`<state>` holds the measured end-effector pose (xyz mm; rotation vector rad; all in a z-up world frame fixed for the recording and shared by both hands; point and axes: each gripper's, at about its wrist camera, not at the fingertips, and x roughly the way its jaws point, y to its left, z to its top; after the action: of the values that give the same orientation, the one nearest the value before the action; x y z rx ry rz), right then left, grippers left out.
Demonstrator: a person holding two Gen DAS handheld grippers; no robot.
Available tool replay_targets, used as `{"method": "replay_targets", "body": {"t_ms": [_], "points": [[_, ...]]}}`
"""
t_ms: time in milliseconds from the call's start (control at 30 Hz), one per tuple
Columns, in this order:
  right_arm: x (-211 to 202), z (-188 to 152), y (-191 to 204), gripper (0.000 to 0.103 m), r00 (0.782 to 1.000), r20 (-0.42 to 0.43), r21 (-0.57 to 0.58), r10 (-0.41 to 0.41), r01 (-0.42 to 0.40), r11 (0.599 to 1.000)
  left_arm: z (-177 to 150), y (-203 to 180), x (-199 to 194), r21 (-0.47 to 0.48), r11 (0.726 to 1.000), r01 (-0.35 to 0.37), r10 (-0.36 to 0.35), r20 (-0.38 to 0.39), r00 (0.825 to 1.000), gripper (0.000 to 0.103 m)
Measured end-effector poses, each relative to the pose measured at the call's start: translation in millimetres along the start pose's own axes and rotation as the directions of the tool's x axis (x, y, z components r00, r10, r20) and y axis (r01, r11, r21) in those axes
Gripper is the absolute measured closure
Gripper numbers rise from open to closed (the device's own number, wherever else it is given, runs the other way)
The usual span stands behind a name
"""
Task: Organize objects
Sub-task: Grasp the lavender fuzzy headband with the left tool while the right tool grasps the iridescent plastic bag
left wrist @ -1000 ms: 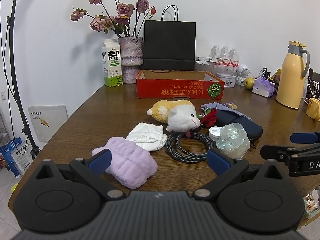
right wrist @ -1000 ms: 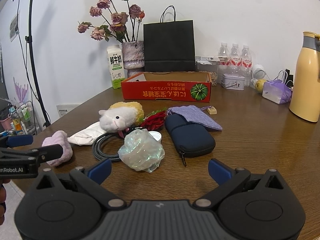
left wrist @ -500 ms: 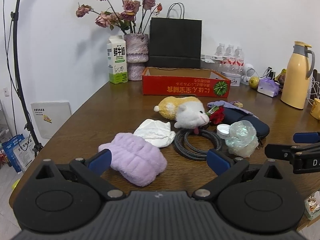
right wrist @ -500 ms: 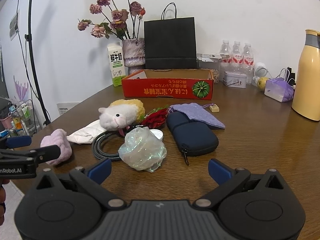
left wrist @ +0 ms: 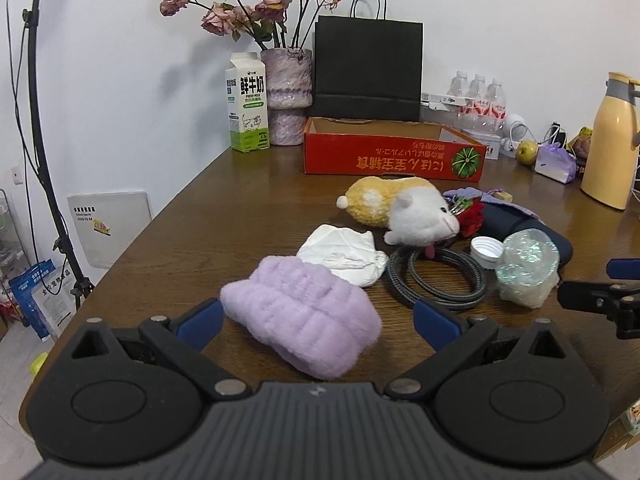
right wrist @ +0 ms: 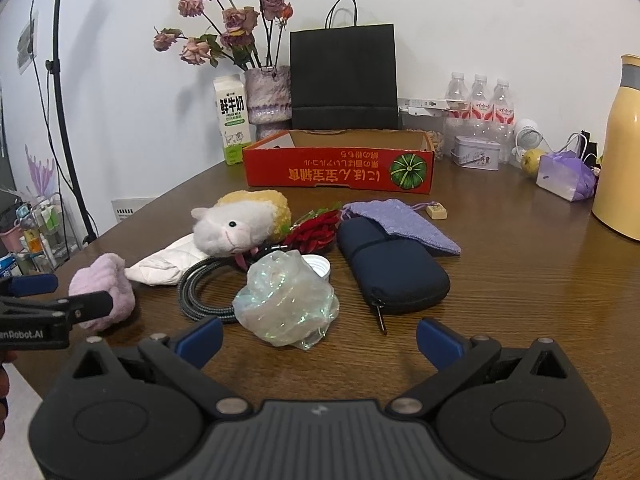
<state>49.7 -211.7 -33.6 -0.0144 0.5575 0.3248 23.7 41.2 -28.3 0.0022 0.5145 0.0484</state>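
A fluffy purple cloth (left wrist: 304, 316) lies at the table's near edge, between the fingers of my open left gripper (left wrist: 318, 320). Beyond it lie a white cloth (left wrist: 344, 254), a coiled grey cable (left wrist: 436, 276), a plush hamster (left wrist: 400, 210), a red flower (left wrist: 470, 216), a white cap (left wrist: 486, 247) and a crumpled iridescent wrap (left wrist: 526, 270). My right gripper (right wrist: 318, 338) is open, with the iridescent wrap (right wrist: 288, 300) just ahead between its fingers. A navy case (right wrist: 390, 266) and a purple pouch (right wrist: 400, 222) lie to the right. A red cardboard box (right wrist: 340, 170) stands open behind.
At the back stand a milk carton (left wrist: 247, 114), a vase of dried roses (left wrist: 286, 94), a black paper bag (left wrist: 368, 68), water bottles (right wrist: 480, 104) and a tin (right wrist: 476, 152). A yellow thermos (right wrist: 622, 152) stands at the right. A light stand (left wrist: 36, 120) is left of the table.
My left gripper has moved forward and left, so the purple cloth now lies between its fingers. My right gripper has edged closer to the iridescent wrap. Both stay open.
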Motion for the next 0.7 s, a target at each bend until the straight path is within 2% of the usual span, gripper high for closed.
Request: {"method": "replay_targets", "body": {"t_ms": [167,367,600,700], "points": [[6,1,2,0.0,1.0,-0.011,-0.001,-0.003,0.003,1.0,4,8,15,0.023,1.0,0.006,-0.006,-0.024,1.0,0.0],[11,2,4,0.0,1.0,-0.018,0.001,-0.01,0.01,1.0,7,16,36,0.065,0.996,0.06,-0.055,-0.072,0.996,0.0],[15,3,6,0.0,1.0,-0.02,-0.006,-0.005,0.005,1.0,5,27,53,0.017,0.994,0.105,-0.103,-0.114,0.988,0.0],[17,4,8,0.0,1.0,-0.022,-0.011,-0.001,0.001,1.0,4,32,54,-0.021,0.992,0.121,-0.122,-0.115,0.986,0.01]]}}
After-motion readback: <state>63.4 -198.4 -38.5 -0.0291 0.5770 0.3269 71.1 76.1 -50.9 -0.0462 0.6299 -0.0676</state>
